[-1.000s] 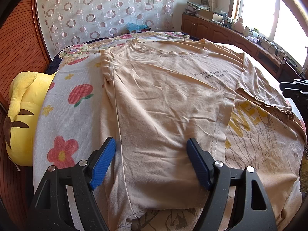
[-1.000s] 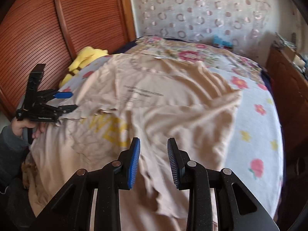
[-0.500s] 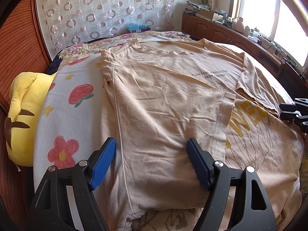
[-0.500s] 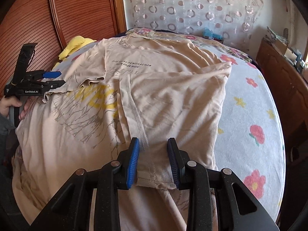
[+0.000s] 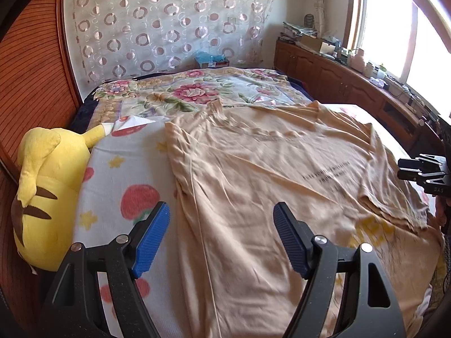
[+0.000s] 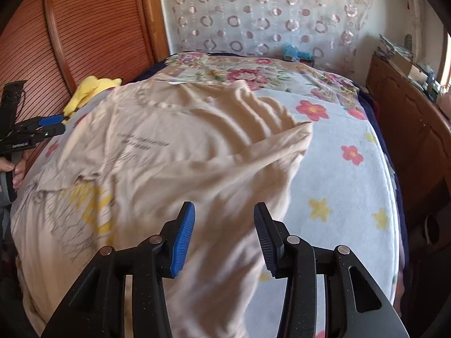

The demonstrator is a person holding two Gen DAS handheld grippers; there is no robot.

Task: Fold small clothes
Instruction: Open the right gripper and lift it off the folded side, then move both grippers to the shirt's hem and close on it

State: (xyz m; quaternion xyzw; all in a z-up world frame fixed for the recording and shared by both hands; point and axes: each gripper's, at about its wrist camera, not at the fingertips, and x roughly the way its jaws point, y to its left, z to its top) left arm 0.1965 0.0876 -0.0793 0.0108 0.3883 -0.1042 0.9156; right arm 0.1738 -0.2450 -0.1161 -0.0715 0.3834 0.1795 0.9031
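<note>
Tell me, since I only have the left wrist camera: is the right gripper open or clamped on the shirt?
Observer: Open. In the right wrist view the right gripper has its jaws apart and pinches no cloth.
Operator: What is it over?
Observer: The tee shirt, above the folded-over flap beside the bare flowered sheet.
Operator: Is that flap lying flat?
Observer: No. Ridged wrinkles run across the shirt just beyond it.
</note>
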